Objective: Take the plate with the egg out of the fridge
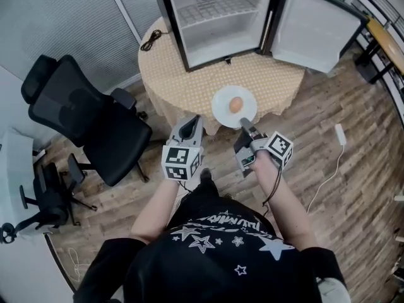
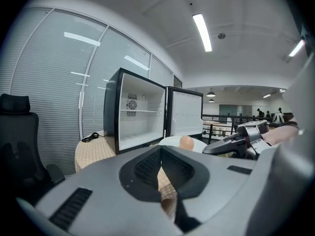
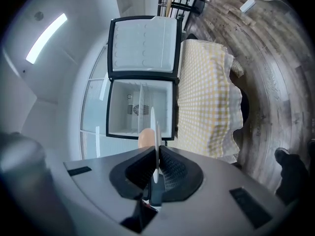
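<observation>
A white plate (image 1: 219,108) carrying a brown egg (image 1: 235,104) hovers level at the near edge of the round table (image 1: 177,81), outside the fridge (image 1: 214,17). My right gripper (image 1: 243,124) is shut on the plate's near rim. In the right gripper view the plate (image 3: 156,127) shows edge-on between the pads, with the egg (image 3: 144,137) to its left. My left gripper (image 1: 191,127) hangs beside it on the left, shut and empty. The left gripper view has the plate (image 2: 171,141), the egg (image 2: 186,142) and the right gripper (image 2: 209,150) ahead.
The fridge stands empty on the checked tablecloth with its door (image 1: 315,30) swung open to the right. A black cable (image 1: 151,40) lies at the table's left. A black office chair (image 1: 88,118) stands to the left, and a white power strip (image 1: 341,134) lies on the wooden floor.
</observation>
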`<state>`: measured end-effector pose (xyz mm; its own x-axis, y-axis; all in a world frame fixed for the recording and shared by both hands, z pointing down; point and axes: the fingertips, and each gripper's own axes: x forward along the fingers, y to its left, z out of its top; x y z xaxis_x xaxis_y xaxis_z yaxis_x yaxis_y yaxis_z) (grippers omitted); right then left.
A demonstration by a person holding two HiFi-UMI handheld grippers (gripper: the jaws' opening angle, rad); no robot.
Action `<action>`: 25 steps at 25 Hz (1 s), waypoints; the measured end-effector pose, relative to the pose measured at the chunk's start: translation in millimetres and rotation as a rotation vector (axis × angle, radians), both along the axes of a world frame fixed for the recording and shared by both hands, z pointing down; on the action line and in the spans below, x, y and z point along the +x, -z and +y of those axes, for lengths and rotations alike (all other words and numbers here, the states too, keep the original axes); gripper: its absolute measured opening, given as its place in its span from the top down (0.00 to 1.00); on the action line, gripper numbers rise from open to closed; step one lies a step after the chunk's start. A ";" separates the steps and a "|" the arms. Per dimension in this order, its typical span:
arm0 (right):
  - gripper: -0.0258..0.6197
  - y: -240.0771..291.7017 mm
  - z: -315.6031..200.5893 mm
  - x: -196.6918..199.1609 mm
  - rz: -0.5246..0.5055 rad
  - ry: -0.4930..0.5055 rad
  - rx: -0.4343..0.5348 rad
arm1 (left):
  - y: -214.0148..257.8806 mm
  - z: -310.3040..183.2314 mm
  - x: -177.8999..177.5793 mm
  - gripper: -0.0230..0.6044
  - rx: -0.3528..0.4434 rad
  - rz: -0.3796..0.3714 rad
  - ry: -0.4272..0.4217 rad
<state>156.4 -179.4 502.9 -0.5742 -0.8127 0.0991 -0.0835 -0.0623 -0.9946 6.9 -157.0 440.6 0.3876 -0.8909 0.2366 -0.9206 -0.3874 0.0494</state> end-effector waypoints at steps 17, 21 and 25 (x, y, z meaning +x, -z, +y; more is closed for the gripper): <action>0.90 0.5 70.5 8.3 0.010 0.045 0.020 | 27.8 67.4 3.5 0.96 0.073 -0.002 0.048; 0.90 3.2 72.8 4.2 0.013 0.021 0.025 | 32.0 71.4 -1.9 0.96 0.099 -0.007 -0.004; 0.91 7.4 72.1 -14.3 0.001 -0.014 0.020 | 27.8 70.9 -28.9 0.96 0.076 0.007 -0.006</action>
<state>142.1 -107.3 495.6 -0.5623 -0.8227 0.0837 -0.0839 -0.0439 -0.9955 -22.0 -86.1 412.7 0.3944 -0.9039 0.1657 -0.9180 -0.3957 0.0266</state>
